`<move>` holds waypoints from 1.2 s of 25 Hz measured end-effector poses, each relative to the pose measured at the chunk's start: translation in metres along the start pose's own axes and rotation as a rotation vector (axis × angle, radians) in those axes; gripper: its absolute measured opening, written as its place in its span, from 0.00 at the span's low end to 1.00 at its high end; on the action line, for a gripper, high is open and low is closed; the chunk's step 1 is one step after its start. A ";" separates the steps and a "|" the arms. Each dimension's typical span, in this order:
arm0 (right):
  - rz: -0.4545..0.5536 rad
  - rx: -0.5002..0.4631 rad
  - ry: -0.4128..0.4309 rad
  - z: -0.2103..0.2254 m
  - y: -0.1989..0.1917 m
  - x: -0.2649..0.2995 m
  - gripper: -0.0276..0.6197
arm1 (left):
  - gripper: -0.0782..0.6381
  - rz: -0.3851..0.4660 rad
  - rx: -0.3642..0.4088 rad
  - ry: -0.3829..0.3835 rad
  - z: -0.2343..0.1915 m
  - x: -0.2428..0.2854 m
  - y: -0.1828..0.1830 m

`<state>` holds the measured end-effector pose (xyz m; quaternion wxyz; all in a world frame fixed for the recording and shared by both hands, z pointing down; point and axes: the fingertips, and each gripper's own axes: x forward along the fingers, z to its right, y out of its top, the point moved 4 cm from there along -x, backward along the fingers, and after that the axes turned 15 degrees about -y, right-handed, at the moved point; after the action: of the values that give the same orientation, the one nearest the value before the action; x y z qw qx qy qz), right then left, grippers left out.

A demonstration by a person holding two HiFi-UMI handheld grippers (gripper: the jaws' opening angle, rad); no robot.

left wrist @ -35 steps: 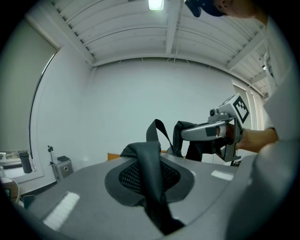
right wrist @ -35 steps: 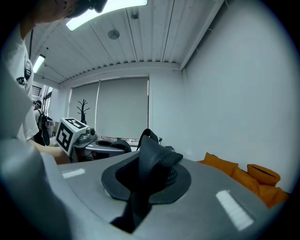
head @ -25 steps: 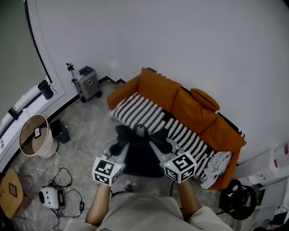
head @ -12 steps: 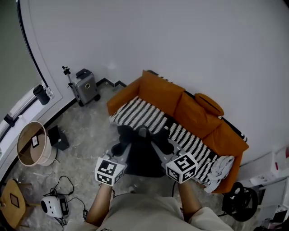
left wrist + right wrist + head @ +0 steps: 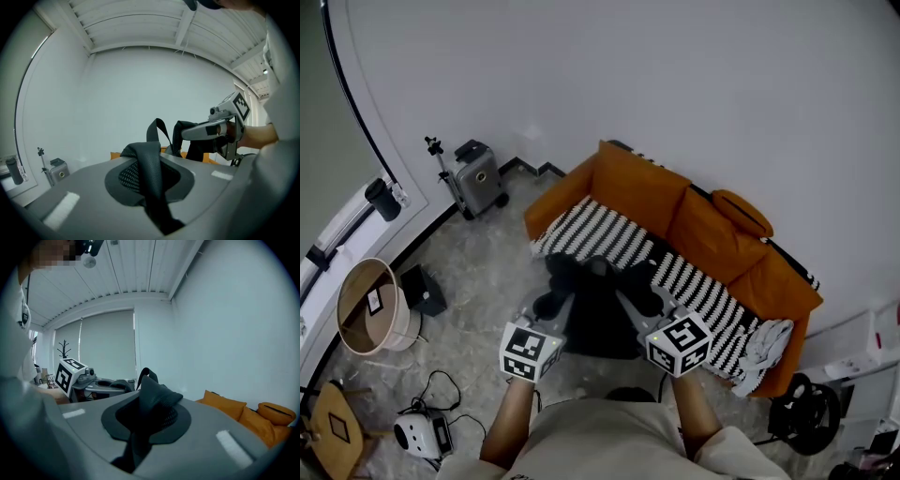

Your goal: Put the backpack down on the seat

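Left tongs (image 5: 551, 305) are pinched all but shut on a black shoulder strap (image 5: 149, 161). Right tongs (image 5: 630, 302) are the same on the other strap (image 5: 152, 404). The padded mesh is bunched between the jaws in both gripper views.

The backpack (image 5: 595, 319) hangs between your two tongs at the front edge of the orange sofa (image 5: 628, 183). It looks like it isn't resting on the striped seat (image 5: 600, 234) yet.

For the set-down:
- Move both hands forward together and level, so the bag doesn't swing or twist.
- Get the bottom of the bag clear past the seat's front edge before you lower.
- Aim for the middle of the stripes, away from the white cloth (image 5: 764, 339) at the right end.
- Lower until the straps go slack, which should mean the seat has the weight.
- If it wants to tip forward, lean it toward the back cushions (image 5: 703, 234).
- Only then let the jaws open, both at once, and pull back straight so the strap doesn't snag.
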<state>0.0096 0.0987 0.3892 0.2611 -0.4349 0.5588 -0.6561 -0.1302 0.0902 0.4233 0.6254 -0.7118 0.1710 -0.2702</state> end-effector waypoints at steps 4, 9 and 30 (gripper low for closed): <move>-0.013 0.006 0.003 0.000 0.003 0.012 0.09 | 0.16 -0.007 -0.018 0.000 -0.012 0.002 0.001; -0.025 0.020 0.016 0.009 -0.001 0.021 0.09 | 0.16 -0.026 -0.032 -0.008 -0.023 0.013 -0.003; -0.039 0.043 0.049 0.140 0.021 0.153 0.09 | 0.16 -0.095 -0.044 0.010 -0.127 0.151 0.014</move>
<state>0.0527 -0.1039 0.4119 0.2436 -0.4238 0.5424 -0.6833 -0.0849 -0.1014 0.4448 0.5950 -0.7314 0.1460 -0.2996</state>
